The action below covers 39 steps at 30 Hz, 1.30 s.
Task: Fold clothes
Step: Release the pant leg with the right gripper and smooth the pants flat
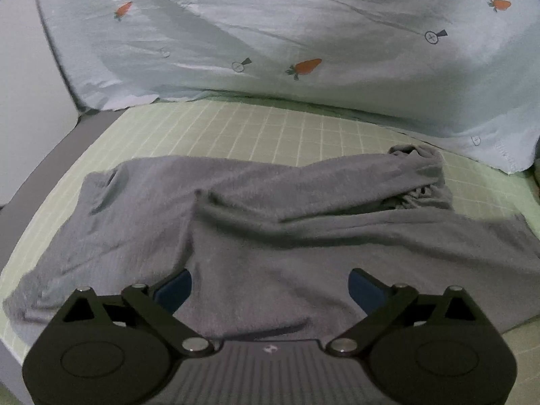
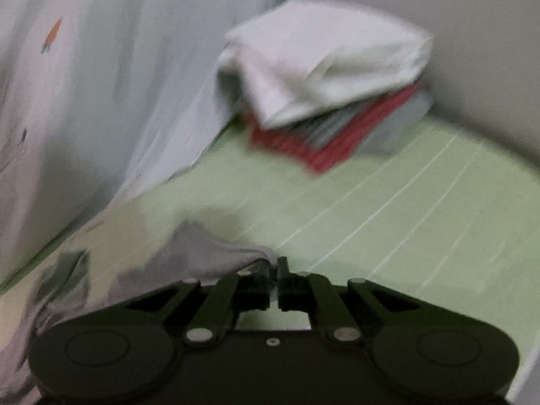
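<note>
A: Biggest first. We've got the green checked sheet (image 1: 236, 128) under everything, and the pale carrot-print quilt (image 1: 303, 27) heaped across twelve o'clock in the left view.

B: Then the grey garment (image 1: 253, 229), spread across the middle of the sheet, one rumpled end bunched at about two o'clock. Not folded yet, by our read.

A: Stack of folded clothes (image 2: 330, 101) sits at one o'clock in the right view, against the wall. Blurry; we make out white on top, red below.

B: Grippers. Left gripper (image 1: 270, 287) hangs over the garment's near part, fingers spread wide, nothing between them.

A: Right gripper (image 2: 275, 276) has its fingers pinched together on a grey edge of the garment, cloth trailing off toward nine o'clock.

B: So how do we do it well? We'd say get the left one onto a matching edge, lift both evenly, and keep the cloth taut so the fold lands flat.

A: And watch the thin pinch on the right, since it could slip.
</note>
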Each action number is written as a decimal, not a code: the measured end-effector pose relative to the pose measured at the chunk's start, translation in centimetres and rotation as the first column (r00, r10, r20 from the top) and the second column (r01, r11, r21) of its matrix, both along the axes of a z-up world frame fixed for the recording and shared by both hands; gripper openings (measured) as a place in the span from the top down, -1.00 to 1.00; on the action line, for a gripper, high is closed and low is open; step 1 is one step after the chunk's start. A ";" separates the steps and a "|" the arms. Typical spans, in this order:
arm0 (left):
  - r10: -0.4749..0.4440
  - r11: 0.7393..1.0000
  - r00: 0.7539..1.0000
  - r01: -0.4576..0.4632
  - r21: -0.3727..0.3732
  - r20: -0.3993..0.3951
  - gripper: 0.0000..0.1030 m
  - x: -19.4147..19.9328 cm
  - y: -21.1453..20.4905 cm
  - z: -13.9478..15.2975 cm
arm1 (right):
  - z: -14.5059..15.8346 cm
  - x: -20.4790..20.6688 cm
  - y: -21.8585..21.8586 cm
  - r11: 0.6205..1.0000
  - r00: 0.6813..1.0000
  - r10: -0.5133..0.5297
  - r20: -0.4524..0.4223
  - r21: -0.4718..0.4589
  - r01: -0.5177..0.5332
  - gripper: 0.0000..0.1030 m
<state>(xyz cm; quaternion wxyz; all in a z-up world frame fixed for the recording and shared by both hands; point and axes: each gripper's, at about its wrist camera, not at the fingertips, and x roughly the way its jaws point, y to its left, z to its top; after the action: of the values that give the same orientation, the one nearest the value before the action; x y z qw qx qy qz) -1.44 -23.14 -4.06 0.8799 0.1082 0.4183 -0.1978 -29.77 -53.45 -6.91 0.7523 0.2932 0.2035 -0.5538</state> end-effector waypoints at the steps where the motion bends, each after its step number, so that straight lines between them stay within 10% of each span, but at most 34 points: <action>1: 0.012 1.000 1.000 -0.012 -0.002 0.001 -0.92 -0.4 0.1 0.2 | 0.5 -0.9 -0.2 1.000 0.999 -0.011 -0.031 -0.027 0.010 0.93; 13: 0.099 0.995 0.995 -0.100 -0.023 -0.032 -0.92 -6.4 0.7 0.0 | 0.7 -9.7 -1.1 0.994 0.989 -0.105 -0.102 -0.022 0.103 0.93; 24: 0.092 0.995 0.995 -0.093 -0.040 -0.030 -0.92 -10.9 1.3 -0.3 | 7.0 -13.4 1.3 0.987 0.984 0.039 0.173 -0.160 -0.011 0.93; 27: 0.096 0.994 0.994 -0.098 -0.043 -0.047 -0.92 -11.2 1.0 -0.9 | 3.7 -13.4 -0.3 0.999 1.000 -0.007 -0.016 -0.052 0.006 0.93; 30: 0.114 0.991 0.991 -0.118 -0.060 -0.073 -0.92 -11.0 0.9 -1.1 | -1.5 -12.7 -1.7 0.987 0.952 0.033 -0.305 0.159 0.017 0.91; 34: 0.119 0.990 0.992 -0.122 -0.066 -0.052 -0.92 -10.8 1.0 -0.5 | -1.7 -12.7 -0.7 0.992 0.950 0.045 -0.309 0.128 -0.005 -0.07; 39: 0.099 0.994 0.992 -0.103 -0.047 -0.075 -0.92 -10.4 -0.1 -1.0 | -1.7 -10.6 -3.7 0.982 0.949 0.183 -0.258 0.085 -0.167 -0.27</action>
<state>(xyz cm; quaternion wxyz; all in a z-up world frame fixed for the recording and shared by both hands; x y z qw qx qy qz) -11.82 -23.28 -5.10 0.8756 0.0571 0.4495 -0.1674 -40.37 -57.12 -8.59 0.7550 0.2209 0.3444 -0.5125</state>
